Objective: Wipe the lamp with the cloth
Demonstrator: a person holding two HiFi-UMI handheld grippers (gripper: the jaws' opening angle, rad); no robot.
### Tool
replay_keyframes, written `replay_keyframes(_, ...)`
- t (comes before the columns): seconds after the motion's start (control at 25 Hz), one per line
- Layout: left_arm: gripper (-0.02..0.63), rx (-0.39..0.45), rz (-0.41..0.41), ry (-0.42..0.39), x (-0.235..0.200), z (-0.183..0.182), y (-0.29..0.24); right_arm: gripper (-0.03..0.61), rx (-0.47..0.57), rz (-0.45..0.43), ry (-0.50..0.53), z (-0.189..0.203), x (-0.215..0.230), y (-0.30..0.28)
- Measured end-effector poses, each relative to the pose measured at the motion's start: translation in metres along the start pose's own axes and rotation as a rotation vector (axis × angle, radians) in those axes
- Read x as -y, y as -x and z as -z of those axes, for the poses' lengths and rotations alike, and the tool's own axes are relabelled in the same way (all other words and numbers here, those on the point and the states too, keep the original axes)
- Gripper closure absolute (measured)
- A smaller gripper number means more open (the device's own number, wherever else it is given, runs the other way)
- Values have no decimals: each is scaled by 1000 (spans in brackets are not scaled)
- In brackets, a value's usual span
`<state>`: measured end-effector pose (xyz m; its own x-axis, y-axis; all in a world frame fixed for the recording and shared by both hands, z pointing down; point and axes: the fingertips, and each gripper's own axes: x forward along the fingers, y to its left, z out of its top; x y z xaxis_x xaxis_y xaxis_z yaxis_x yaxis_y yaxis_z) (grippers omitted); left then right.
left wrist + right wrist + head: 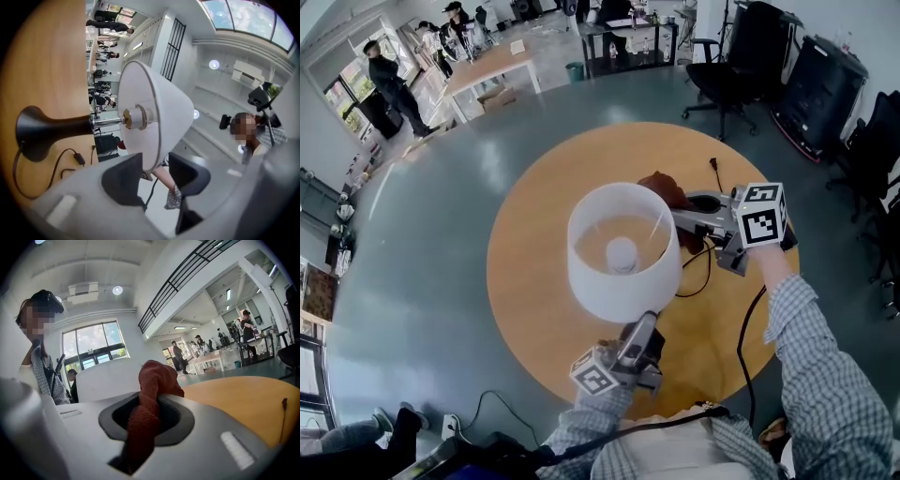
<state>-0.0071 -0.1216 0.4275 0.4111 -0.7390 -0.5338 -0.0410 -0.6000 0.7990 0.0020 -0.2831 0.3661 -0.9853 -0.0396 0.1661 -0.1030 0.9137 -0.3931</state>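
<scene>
Left gripper view: your left gripper (157, 176) spread, lampshade (161, 110) rim between jaws. Your right gripper (146, 414) pinching red cloth (157, 376) just beside lampshade, above worktop (243, 399).

Lamp shade (623, 251) white, lamp base (42, 133) black, lamp cord (79, 159) black. Cloth (150, 399) rust-red. Table (534, 281) warm orange-tan. Floor (441, 234) grey-teal, glossy. Sleeve (816, 375) small grey-and-white check.
</scene>
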Motion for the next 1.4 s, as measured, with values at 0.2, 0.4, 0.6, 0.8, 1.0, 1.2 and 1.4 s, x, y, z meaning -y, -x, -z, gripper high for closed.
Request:
replay_keyframes(0.2, 499, -28, 8, -22, 10, 1, 2, 506, 39, -2, -14, 2, -8, 9)
replay_keyframes(0.4, 509, -56, 18, -39, 14, -5, 15, 506, 59, -18, 4, 12, -25, 20)
replay_keyframes(0.6, 516, -69, 40, -40, 20, -15, 30, 506, 92, -40, 16, 24, -53, 35)
replay_keyframes(0.8, 525, 12, 50, -53, 23, -52, 47, 505, 125, -80, 31, 33, -87, 38)
replay_keyframes(1.0, 525, 54, 51, -58, 19, -78, 65, 505, 86, -128, 76, 61, -128, 21)
replay_keyframes(1.2, 525, 52, 61, -42, 17, -75, 65, 505, 96, -128, 99, 60, -133, 25)
replay_keyframes(1.4, 526, 24, 111, -14, 25, -65, 65, 505, 202, -75, 180, -9, -113, 54)
